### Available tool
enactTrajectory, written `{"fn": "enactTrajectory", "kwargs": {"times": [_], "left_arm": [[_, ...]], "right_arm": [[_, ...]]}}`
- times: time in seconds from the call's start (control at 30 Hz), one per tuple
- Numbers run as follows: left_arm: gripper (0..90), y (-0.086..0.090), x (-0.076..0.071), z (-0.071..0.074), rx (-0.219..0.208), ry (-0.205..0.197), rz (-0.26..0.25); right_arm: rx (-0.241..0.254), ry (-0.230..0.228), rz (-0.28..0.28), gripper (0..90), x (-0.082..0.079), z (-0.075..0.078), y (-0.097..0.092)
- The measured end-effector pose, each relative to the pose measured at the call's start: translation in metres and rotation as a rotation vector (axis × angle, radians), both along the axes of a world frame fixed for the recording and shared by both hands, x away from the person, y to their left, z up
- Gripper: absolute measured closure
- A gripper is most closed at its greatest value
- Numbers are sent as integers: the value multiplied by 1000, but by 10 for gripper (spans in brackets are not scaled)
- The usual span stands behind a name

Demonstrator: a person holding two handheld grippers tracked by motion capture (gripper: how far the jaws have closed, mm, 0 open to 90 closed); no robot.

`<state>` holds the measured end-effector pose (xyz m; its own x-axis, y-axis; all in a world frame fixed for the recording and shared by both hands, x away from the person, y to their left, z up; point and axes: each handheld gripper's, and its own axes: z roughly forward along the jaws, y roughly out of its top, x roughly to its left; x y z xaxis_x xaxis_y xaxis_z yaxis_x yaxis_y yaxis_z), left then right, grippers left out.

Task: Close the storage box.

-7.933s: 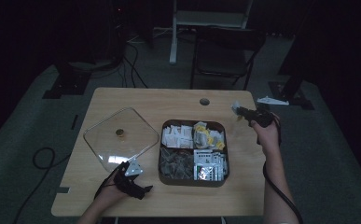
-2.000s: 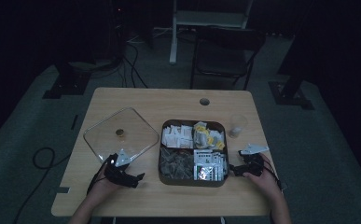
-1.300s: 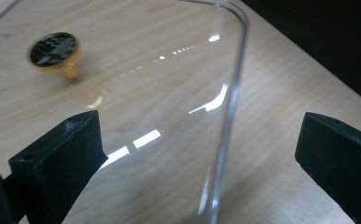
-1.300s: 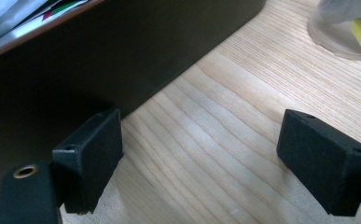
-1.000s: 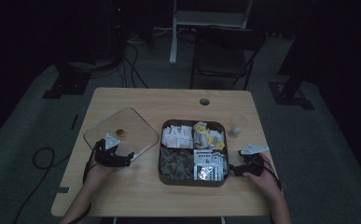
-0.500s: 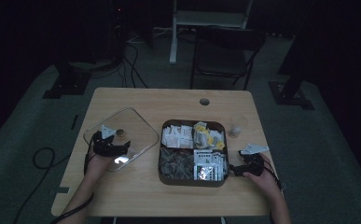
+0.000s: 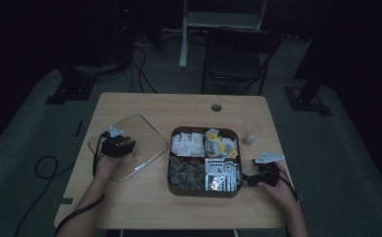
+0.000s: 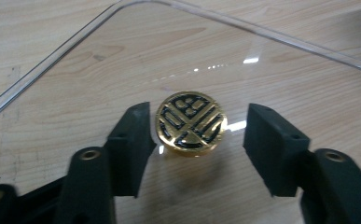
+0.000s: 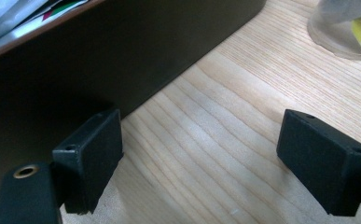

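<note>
A clear square lid (image 7: 144,143) lies flat on the left of the wooden table (image 7: 178,108). Its round gold knob (image 8: 191,122) bears a black pattern. My left gripper (image 7: 121,143) is over the lid's middle, and its jaws (image 8: 194,135) have just been closing around the knob. The left pad stands almost against the knob and a gap remains at the right pad. My right gripper (image 7: 250,178) rests open on the table beside the right wall (image 9: 99,56) of the dark compartment box (image 7: 203,193), nothing between its pads (image 9: 201,149).
The box holds several kinds of tea bags and packets (image 7: 206,145). A small glass cup (image 7: 250,136) with a yellow tag (image 9: 341,23) stands right of the box. A dark chair (image 7: 238,54) and cables stand on the floor beyond the table.
My left gripper has moved from the table's front up and left onto the lid, and its jaws have narrowed around the knob. My right gripper has come down beside the box and stays there.
</note>
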<state>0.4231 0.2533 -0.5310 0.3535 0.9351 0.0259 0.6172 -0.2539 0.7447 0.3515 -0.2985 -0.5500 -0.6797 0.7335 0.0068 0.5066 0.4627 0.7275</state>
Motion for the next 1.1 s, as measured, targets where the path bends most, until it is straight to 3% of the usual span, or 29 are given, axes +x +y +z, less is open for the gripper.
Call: {"fn": "enactTrajectory", "kwargs": {"times": [0.17,0.23,0.4,0.5,0.6,0.73,0.87,1.1], "left_arm": [[513,-4,5,-2,32,-5,9],[586,-3,6,-2,32,-3,27],[593,-5,7,1,55,7,31],[595,-4,6,5,43,8,37],[596,-3,5,14,17,1,26],[596,-4,2,29,25,-23,11],[596,-1,2,43,-28,-33,3],[596,-12,-6,69,-31,-87,-52]], "right_arm": [[-1,0,0,139,0,0,0],[-1,0,0,139,0,0,0],[-1,0,0,139,0,0,0],[-1,0,0,139,0,0,0],[-1,0,0,139,0,0,0],[-1,0,0,139,0,0,0],[-1,0,0,139,0,0,0],[-1,0,0,139,0,0,0]]}}
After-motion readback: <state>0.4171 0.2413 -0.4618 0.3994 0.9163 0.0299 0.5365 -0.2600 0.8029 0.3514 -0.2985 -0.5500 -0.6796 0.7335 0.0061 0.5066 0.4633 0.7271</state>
